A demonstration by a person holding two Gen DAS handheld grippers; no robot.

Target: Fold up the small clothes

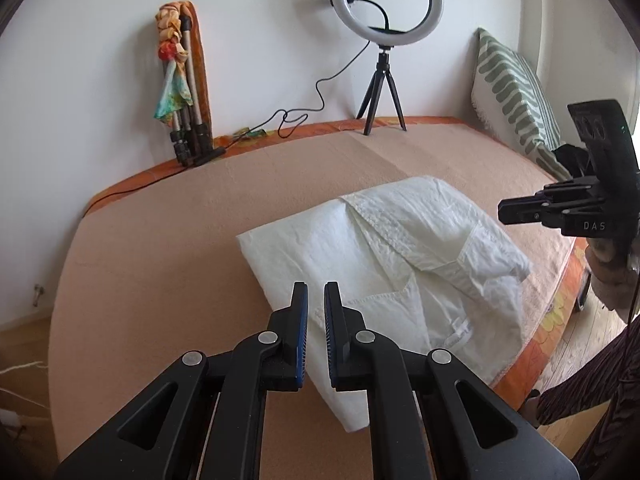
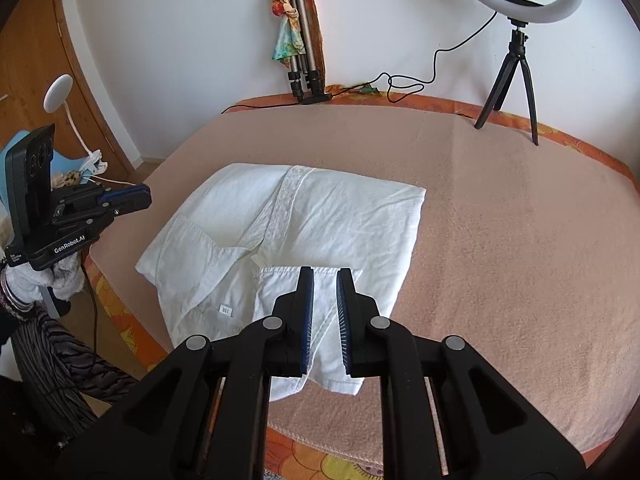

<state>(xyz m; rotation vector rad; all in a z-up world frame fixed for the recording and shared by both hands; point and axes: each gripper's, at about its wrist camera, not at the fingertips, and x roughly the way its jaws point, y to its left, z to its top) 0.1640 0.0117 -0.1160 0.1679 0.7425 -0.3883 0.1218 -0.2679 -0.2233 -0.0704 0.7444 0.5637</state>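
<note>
A white shirt is seen lying folded into a compact bundle on a peach blanket spread over the bed, toward the near edge. From the left wrist view the left gripper is held above the near corner of the shirt, its blue-padded jaws parted by a narrow gap with nothing pinched between them; the right gripper is seen at the right edge of that view, raised off the blanket beside the shirt, and from this side its jaws appear drawn close together, holding nothing. In the right wrist view the right gripper is shown over the shirt, its jaws likewise slightly apart and empty, while the left gripper appears at the left, clear of the cloth. A small label on the shirt's lower fold and a button at the top of the placket are shown only in the right wrist view. A green-patterned pillow against the wall is given only by the left wrist view, and a wooden door only by the right. A ring light on a small tripod and a folded tripod draped with a coloured scarf are seen at the wall in both.
</note>
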